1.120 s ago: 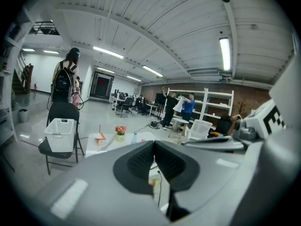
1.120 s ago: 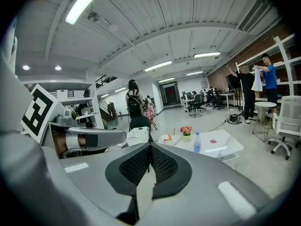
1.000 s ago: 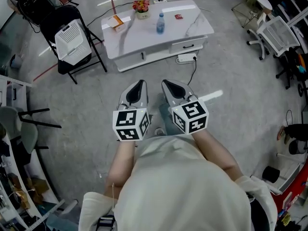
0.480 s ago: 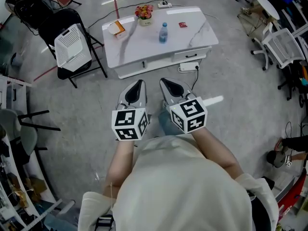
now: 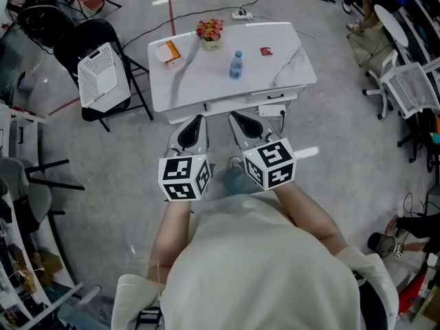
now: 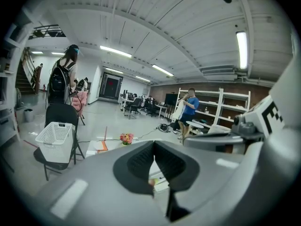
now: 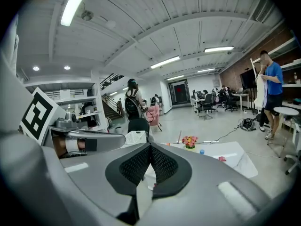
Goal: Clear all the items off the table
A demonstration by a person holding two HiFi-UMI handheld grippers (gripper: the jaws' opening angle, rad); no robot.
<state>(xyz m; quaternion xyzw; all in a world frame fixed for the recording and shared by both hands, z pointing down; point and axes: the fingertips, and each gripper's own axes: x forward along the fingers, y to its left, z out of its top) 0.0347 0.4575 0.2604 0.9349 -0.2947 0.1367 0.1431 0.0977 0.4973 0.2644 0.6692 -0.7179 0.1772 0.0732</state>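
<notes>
A white marble-look table [image 5: 199, 81] stands ahead of me in the head view. On it are a small flower pot [image 5: 210, 31], a water bottle [image 5: 236, 65], an orange-and-white box [image 5: 168, 52] and a small red packet [image 5: 267, 51]. My left gripper [image 5: 196, 125] and right gripper [image 5: 238, 122] are held side by side just short of the table's near edge, both shut and empty. The left gripper view shows its shut jaws with the flowers [image 6: 125, 138] beyond them. In the right gripper view the flowers [image 7: 190, 141], bottle [image 7: 201, 151] and packet [image 7: 222, 159] lie beyond its tips.
A black folding chair with a white basket [image 5: 102, 75] on it stands left of the table. A power strip [image 5: 272, 110] and cables lie on the floor by the table. Office chairs [image 5: 411, 88] are at the right. People stand in the background [image 7: 269, 93].
The table has come nearer to both grippers in the head view, and they now reach its near edge. Both stay shut and side by side.
</notes>
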